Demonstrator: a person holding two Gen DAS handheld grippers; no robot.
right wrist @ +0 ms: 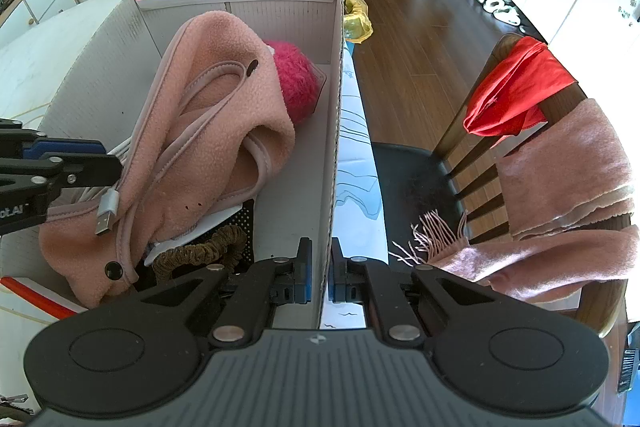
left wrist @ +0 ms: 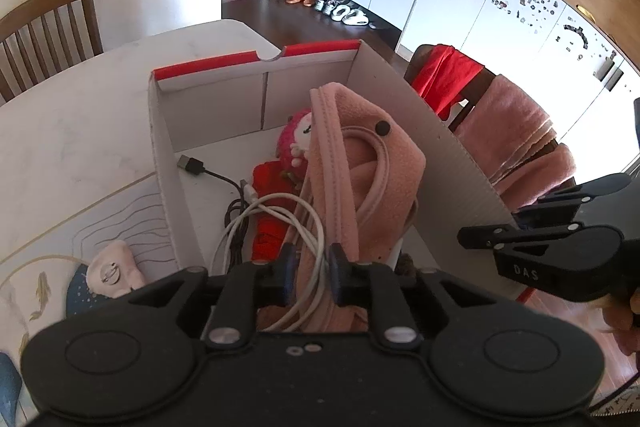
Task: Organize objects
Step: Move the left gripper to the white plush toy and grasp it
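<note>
A white cardboard box [left wrist: 160, 147] with a red rim stands on the table. In it lie a pink fleece garment [left wrist: 360, 163] with straps, a pink plush toy [left wrist: 296, 139], a red item [left wrist: 268, 187], a black USB cable [left wrist: 192, 165] and a white cable [left wrist: 276, 215]. My left gripper [left wrist: 313, 267] hovers over the box's near end, jaws slightly apart. The white cable and a pink strap run loosely between its pads. My right gripper [right wrist: 320, 267] is shut on the box's right wall [right wrist: 334, 131]. The white cable's plug [right wrist: 105, 215] hangs by the left gripper [right wrist: 114, 163].
A brown scrunchie [right wrist: 200, 251] and a black mesh item [right wrist: 246, 223] lie at the box's near end. A chair [right wrist: 452, 147] draped with a red cloth [right wrist: 512, 95] and a pink scarf [right wrist: 560, 187] stands right of the table. A small pink item [left wrist: 114, 267] lies left of the box.
</note>
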